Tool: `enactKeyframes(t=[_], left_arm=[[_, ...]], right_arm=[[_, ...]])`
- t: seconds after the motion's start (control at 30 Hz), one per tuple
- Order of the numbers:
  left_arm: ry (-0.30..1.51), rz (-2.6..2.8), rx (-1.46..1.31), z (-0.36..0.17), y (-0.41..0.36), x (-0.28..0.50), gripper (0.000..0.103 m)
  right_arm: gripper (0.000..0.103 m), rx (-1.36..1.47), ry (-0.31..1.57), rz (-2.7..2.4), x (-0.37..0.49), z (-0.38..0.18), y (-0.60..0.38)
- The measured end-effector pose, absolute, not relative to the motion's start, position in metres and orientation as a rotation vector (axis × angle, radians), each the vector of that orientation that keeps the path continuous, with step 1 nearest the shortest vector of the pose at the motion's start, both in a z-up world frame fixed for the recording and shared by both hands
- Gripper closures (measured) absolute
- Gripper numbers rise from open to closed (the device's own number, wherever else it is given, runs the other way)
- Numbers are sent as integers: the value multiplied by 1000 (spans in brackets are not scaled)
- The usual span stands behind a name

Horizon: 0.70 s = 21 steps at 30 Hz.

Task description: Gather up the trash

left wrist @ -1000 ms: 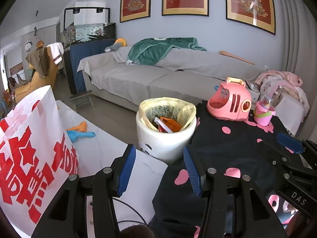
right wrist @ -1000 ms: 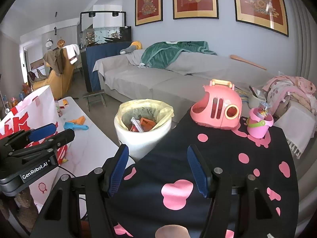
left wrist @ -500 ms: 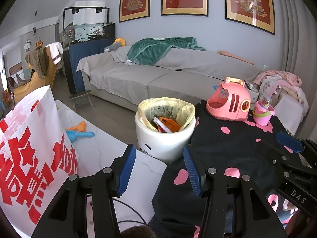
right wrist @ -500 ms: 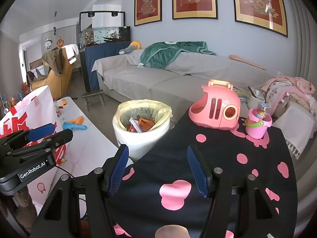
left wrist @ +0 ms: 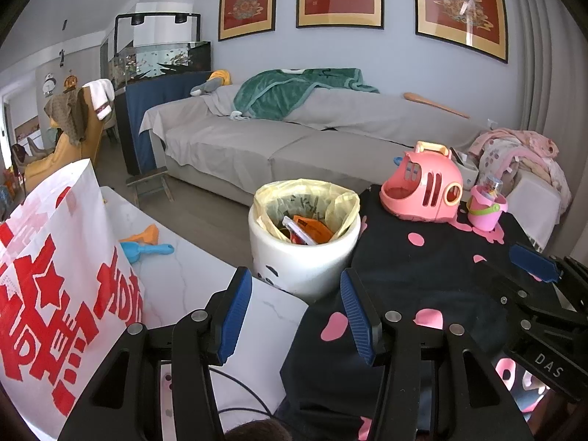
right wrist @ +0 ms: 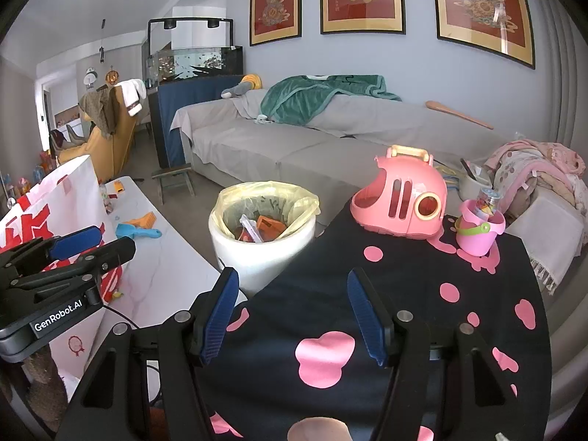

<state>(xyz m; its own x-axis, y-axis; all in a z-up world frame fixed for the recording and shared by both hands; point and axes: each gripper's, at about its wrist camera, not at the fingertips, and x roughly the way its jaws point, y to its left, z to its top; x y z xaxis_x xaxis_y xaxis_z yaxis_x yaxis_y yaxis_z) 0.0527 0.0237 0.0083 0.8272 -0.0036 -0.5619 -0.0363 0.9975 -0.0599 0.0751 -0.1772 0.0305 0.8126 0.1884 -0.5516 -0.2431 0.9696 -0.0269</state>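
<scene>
A white trash bin (left wrist: 303,257) lined with a yellow bag stands between the white table and the black cloth; it also shows in the right wrist view (right wrist: 257,253). Orange and white wrappers (left wrist: 307,231) lie inside it. My left gripper (left wrist: 296,312) is open and empty, just in front of the bin. My right gripper (right wrist: 292,316) is open and empty, over the black cloth to the bin's right. Each gripper shows in the other's view: the right gripper at the right edge (left wrist: 533,268), the left gripper at the left edge (right wrist: 73,242).
A white and red paper bag (left wrist: 55,286) stands at left on the marble table (left wrist: 176,275). Blue and orange toy shovels (left wrist: 145,244) lie on it. A pink toy case (right wrist: 400,198) and pink bucket (right wrist: 477,231) sit on the black spotted cloth (right wrist: 404,294). A grey sofa (left wrist: 294,139) is behind.
Both views have shifted slightly; the bin sits marginally lower and farther left in frame. Both grippers stay open and empty.
</scene>
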Motion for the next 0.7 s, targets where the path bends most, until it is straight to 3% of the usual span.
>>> enactKeyframes(t=[0.7], left_arm=[[606, 0, -62, 8, 18, 55, 51]], right_arm=[[44, -86, 573, 211, 75, 31, -183]])
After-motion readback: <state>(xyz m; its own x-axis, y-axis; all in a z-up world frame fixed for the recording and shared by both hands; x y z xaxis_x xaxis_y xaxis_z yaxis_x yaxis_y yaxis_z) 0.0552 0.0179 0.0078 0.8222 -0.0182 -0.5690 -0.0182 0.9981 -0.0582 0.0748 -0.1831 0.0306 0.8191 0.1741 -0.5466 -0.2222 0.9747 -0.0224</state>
